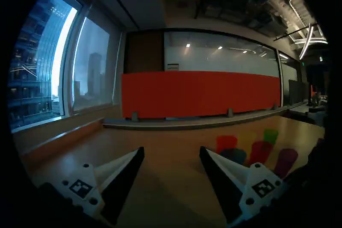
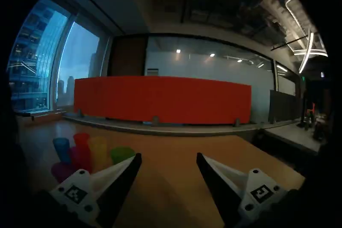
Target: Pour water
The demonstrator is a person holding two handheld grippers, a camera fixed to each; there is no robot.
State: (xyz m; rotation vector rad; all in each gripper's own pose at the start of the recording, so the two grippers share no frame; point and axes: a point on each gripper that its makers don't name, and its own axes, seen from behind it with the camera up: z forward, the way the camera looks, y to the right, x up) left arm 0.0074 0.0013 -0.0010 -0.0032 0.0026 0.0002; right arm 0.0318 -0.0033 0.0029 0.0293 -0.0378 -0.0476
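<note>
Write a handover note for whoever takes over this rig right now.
Left gripper: open, empty, over the wooden table.
Right gripper: open, empty.
Coloured cups stand clustered on the table, ahead-left of the right gripper, ahead-right of the left.
Done: nothing visible; no cup is gripped, and I cannot tell whether any holds water.
Left: grasp a cup and pour.

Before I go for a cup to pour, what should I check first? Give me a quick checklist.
1. Left gripper open and empty: ok.
2. Right gripper open and empty: ok.
3. Cups standing on the table: ok.
4. Room around a cup for a clean grasp: not ok, they stand packed together.
5. Which cup holds water: cannot tell.
</note>
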